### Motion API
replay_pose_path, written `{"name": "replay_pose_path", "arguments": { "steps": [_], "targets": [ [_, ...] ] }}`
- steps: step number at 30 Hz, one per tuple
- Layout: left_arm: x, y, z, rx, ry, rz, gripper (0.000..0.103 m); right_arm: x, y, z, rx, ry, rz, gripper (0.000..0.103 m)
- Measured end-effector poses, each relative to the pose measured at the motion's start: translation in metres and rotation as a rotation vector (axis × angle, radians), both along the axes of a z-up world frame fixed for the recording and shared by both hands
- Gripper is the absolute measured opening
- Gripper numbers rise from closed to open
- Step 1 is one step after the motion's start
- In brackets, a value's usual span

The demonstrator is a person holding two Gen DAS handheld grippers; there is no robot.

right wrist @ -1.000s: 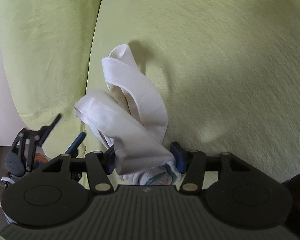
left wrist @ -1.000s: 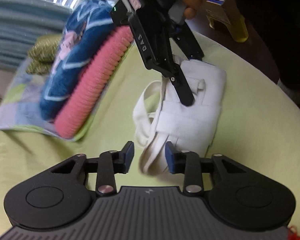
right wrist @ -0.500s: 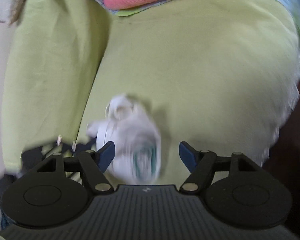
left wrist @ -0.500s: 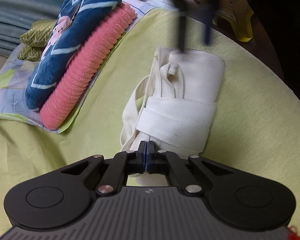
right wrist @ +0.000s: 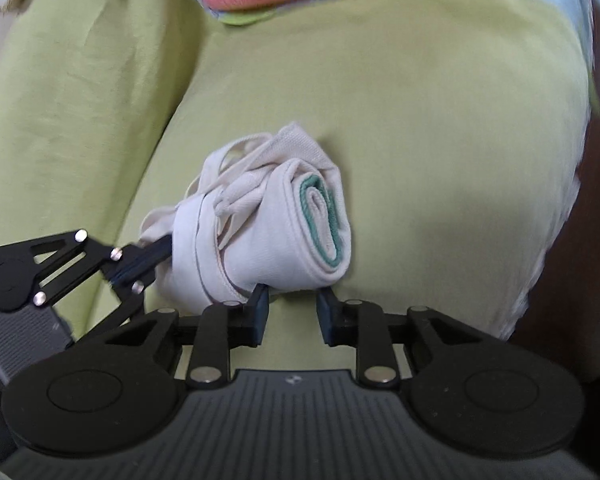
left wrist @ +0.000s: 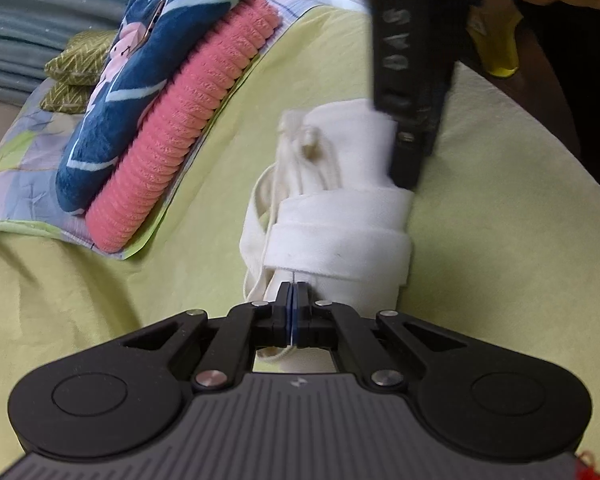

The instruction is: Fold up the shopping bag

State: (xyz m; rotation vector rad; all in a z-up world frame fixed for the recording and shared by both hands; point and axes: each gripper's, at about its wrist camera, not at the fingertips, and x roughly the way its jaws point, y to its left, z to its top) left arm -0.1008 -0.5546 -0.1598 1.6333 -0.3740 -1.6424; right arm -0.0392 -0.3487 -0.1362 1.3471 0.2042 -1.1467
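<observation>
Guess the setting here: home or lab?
Probably a home, a bedroom or living room. The rolled white bag lies on a soft green cover, like a bed or sofa, with folded blankets and small cushions stacked behind.

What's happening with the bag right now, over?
Left gripper shut on bag strap. Right gripper closing, nothing between. Bag rolled up, strap wrapped round, on green cover. Nothing in the way.

White shopping bag (right wrist: 260, 216) rolled, strap-wrapped, lying on green sheet.
</observation>
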Motion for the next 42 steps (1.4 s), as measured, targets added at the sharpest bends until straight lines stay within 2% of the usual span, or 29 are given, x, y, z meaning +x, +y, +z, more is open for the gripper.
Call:
{"name": "replay_pose_path", "arguments": {
  "steps": [3,5,8,9,11,12,13,15,20,23,25,27,28,29,30,34,36,38,41,42],
  "targets": [
    [-0.004,-0.007,-0.001,-0.005,0.005,0.021,0.0,-0.005,-0.027,0.006,-0.007,0.062,0.004,0.023],
    [-0.005,-0.011,0.0,-0.004,0.013,0.039,0.0,-0.007,-0.045,0.0,-0.009,0.09,0.031,0.023],
    [-0.006,-0.013,0.001,0.004,0.016,0.046,0.0,-0.011,-0.052,-0.004,-0.01,0.077,0.05,0.023],
    [-0.006,-0.013,0.001,0.005,0.016,0.044,0.0,-0.015,-0.049,-0.006,-0.009,0.048,0.033,0.024],
    [-0.005,-0.012,0.001,0.004,0.017,0.039,0.0,-0.023,-0.038,-0.01,-0.007,-0.069,-0.033,0.028],
    [-0.005,-0.012,0.001,0.003,0.02,0.038,0.0,-0.023,-0.036,-0.015,0.002,-0.137,-0.061,0.046],
    [-0.004,-0.012,0.001,0.004,0.023,0.037,0.0,-0.022,-0.034,-0.02,0.009,-0.197,-0.087,0.054],
    [-0.004,-0.011,0.002,0.005,0.025,0.034,0.0,-0.02,-0.028,-0.027,0.013,-0.261,-0.119,0.054],
    [-0.002,-0.01,0.002,0.002,0.041,0.035,0.0,-0.009,-0.039,-0.039,0.001,-0.332,-0.179,0.054],
    [-0.001,-0.01,0.002,0.001,0.058,0.04,0.0,-0.002,-0.046,-0.039,-0.012,-0.286,-0.195,0.049],
    [0.0,-0.01,0.002,0.0,0.068,0.04,0.0,0.009,-0.052,-0.03,-0.034,-0.168,-0.144,0.042],
    [0.007,-0.015,0.012,0.032,0.119,0.063,0.0,0.021,-0.057,-0.02,-0.047,-0.074,-0.082,0.042],
    [0.011,-0.018,0.018,0.054,0.151,0.078,0.0,0.021,-0.061,-0.019,-0.05,-0.062,-0.057,0.041],
    [0.018,-0.023,0.028,0.077,0.201,0.111,0.006,0.018,-0.065,-0.019,-0.05,-0.066,-0.037,0.042],
    [0.028,-0.03,0.04,0.092,0.263,0.153,0.02,0.016,-0.066,-0.021,-0.054,-0.075,-0.022,0.042],
    [0.066,-0.064,0.073,0.06,0.389,0.287,0.021,0.014,-0.064,-0.02,-0.082,-0.067,0.006,0.04],
    [0.077,-0.084,0.071,0.107,0.42,0.326,0.024,0.017,-0.063,-0.018,-0.093,-0.045,0.002,0.041],
    [0.078,-0.102,0.059,0.177,0.418,0.341,0.025,0.018,-0.063,-0.017,-0.105,-0.034,0.009,0.041],
    [0.078,-0.125,0.038,0.282,0.422,0.357,0.037,0.017,-0.063,-0.016,-0.106,-0.041,0.018,0.041],
    [0.079,-0.131,0.033,0.306,0.424,0.363,0.037,0.016,-0.061,-0.016,-0.107,-0.041,0.021,0.041]
  ]
}}
